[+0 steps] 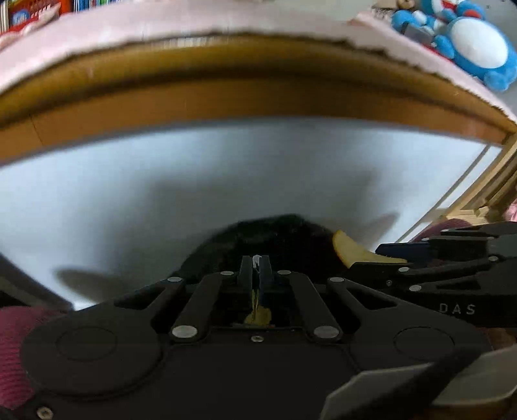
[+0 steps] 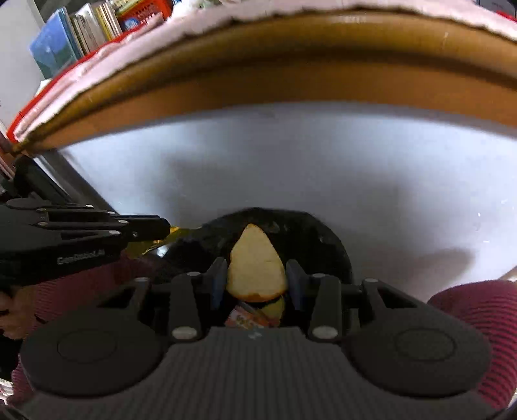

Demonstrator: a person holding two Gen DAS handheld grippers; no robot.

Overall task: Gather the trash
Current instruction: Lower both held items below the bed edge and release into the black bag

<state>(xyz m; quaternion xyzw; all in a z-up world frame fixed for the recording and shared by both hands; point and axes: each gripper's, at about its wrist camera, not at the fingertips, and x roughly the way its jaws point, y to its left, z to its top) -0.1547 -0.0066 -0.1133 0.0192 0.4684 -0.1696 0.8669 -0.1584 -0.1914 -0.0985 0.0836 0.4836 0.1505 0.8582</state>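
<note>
A black trash bag (image 2: 310, 236) sits on the white floor (image 2: 290, 161), its mouth just past both grippers. My right gripper (image 2: 257, 268) is shut on a pale apple slice (image 2: 255, 268) with a reddish edge, held over the bag's mouth. From the left wrist view the bag (image 1: 274, 236) is in front, and my left gripper (image 1: 256, 260) is shut on a thin golden wrapper (image 1: 258, 315), mostly hidden between the fingers. The right gripper (image 1: 381, 255) with the slice (image 1: 350, 250) comes in from the right. In the right wrist view the left gripper (image 2: 163, 227) pinches the wrapper (image 2: 171, 237) at the bag's left rim.
A brown wooden frame (image 2: 290, 84) topped by pink cloth (image 1: 129, 29) runs across the back. A blue plush toy (image 1: 468, 42) lies on it at the right; books (image 2: 74, 35) stand at the far left. Maroon sleeves (image 2: 478, 307) flank the grippers. A colourful packet (image 2: 245, 318) lies under the slice.
</note>
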